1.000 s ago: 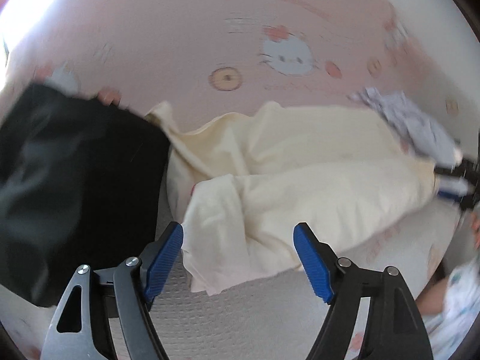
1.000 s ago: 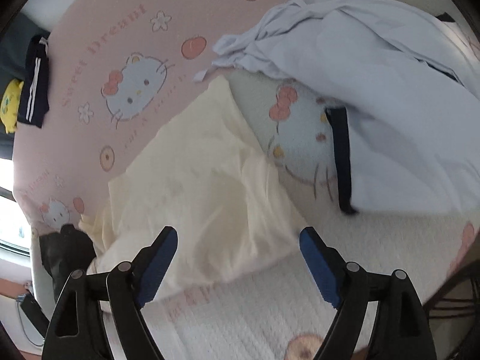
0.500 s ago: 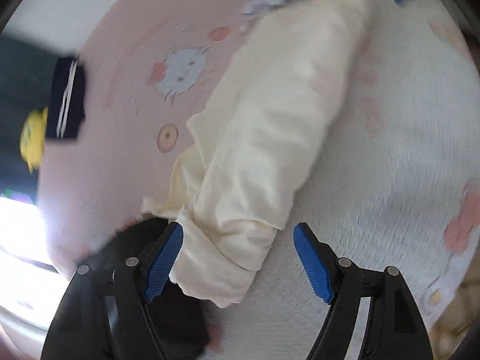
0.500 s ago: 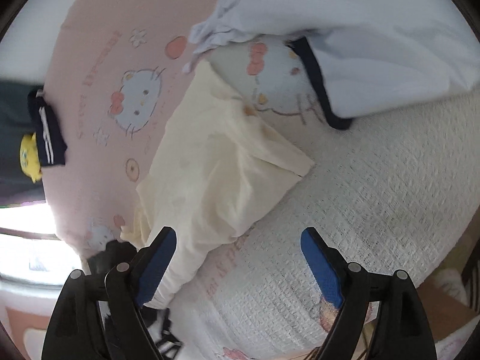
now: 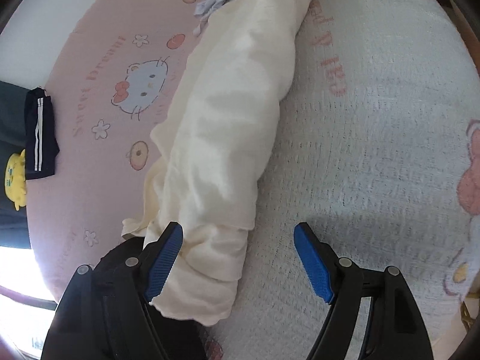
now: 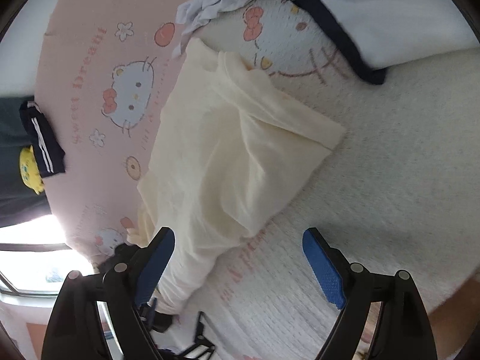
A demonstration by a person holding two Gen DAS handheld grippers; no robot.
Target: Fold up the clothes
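Cream garment (image 5: 228,126) lies on the bed (image 5: 375,150) as a long strip running straight away from the left hand-held gripper (image 5: 238,262), nearest to its end, both it and the right hand-held gripper (image 6: 238,265) wide open, empty.

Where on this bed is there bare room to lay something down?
The white textured blanket right of the cream folded garment is bare. Pink cartoon-cat sheet lies free between it and the navy striped shorts. The pale blue clothes heap crowds the top.
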